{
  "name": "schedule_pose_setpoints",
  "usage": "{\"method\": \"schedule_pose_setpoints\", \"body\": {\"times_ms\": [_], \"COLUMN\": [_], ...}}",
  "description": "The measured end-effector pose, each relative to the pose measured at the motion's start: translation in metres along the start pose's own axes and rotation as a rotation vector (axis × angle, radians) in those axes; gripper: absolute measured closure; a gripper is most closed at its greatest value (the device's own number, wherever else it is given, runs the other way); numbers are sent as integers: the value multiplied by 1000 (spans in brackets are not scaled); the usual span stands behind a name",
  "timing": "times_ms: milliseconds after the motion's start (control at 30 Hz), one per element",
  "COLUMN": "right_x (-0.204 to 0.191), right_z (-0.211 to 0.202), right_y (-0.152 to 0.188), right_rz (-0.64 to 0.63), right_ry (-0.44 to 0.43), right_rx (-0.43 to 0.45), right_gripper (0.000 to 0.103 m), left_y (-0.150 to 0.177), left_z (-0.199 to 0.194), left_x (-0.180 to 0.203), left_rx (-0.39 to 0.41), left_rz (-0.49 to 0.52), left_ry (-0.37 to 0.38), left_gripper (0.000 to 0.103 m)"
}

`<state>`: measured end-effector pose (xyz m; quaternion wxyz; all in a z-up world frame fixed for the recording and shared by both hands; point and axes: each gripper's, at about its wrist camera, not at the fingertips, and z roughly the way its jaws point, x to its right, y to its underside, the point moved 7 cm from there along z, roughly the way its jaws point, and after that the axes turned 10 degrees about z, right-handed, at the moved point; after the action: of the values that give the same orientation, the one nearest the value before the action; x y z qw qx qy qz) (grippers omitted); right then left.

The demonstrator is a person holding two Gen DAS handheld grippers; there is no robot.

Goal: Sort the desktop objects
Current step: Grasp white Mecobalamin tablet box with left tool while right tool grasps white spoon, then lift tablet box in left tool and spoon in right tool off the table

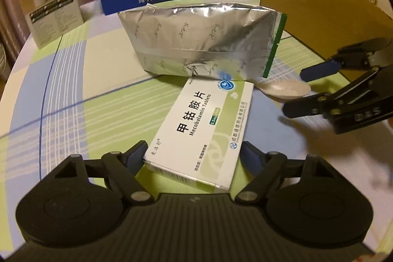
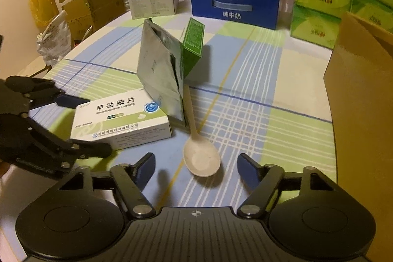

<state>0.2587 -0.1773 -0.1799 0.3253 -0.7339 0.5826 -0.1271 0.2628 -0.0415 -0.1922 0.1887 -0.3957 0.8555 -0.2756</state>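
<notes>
From where I sit, the sorting has barely started: nothing looks put away yet, and every loose item is out on the checked green, blue and cream tablecloth [image 2: 282,80]. My left gripper [image 1: 194,154] straddles the near end of the flat white-and-green cardboard medicine box [image 1: 206,124]; the left blue pad looks to be touching the box's edge, while the right pad stands just clear of it, so I read those jaws as partly open and not yet clamped. My right gripper [image 2: 196,165] hangs over the bowl of the pale cream plastic spoon [image 2: 200,158], jaws spread on either side with clear gaps, holding nothing. The spoon's handle runs away under the crinkled silver foil pouch [image 2: 159,80], which stands upright and leans against a small green carton [image 2: 192,46] behind it. The plain brown cardboard box [image 2: 363,114] on the right edge is, I guess, the destination, and I cannot see inside it. Left to do, as I judge it: grip box and spoon, carry them off, then deal with the pouch and carton.
</notes>
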Motion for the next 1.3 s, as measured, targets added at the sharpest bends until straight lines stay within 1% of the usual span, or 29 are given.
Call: {"method": "schedule_pose_setpoints", "body": {"times_ms": [67,133,233,300,433,500,700,867,967,1100,1300], "right_x": [3,4,4,3,1,1,-5,-7,-5,-4,-10], "right_z": [3,6,10,13,15,15,10,-5,-17,-37,-67], "right_y": [-1,-3,-4,-3,-4,-5,3,16,26,41,72], "right_rz": [8,10,1,-14,-26,-25,-40,7,57,108,136], "right_ry": [-3,-6,-9,-7,1,5,19,34,48,67,94], "right_rx": [-2,0,-7,-14,-8,-6,-26,-52,-61,-48,-9], "right_gripper": [40,44,50,56,61,71,72,73,73,73,73], "left_y": [1,0,-2,-4,-6,-6,-6,0,7,20,38], "left_z": [-4,-5,-4,-3,-2,-2,-3,-11,-21,-35,-53], "left_x": [5,10,14,13,14,15,17,28,41,62,83], "left_rx": [-7,1,17,30,44,42,29,5,-10,-16,-2], "left_rz": [-22,-8,23,18,27,30,23,17,6,7,-27], "left_ry": [9,10,-5,-3,-7,-10,-14,-17,-24,-48,-67], "left_gripper": [28,30,30,29,29,30,32,35,36,36,35]}}
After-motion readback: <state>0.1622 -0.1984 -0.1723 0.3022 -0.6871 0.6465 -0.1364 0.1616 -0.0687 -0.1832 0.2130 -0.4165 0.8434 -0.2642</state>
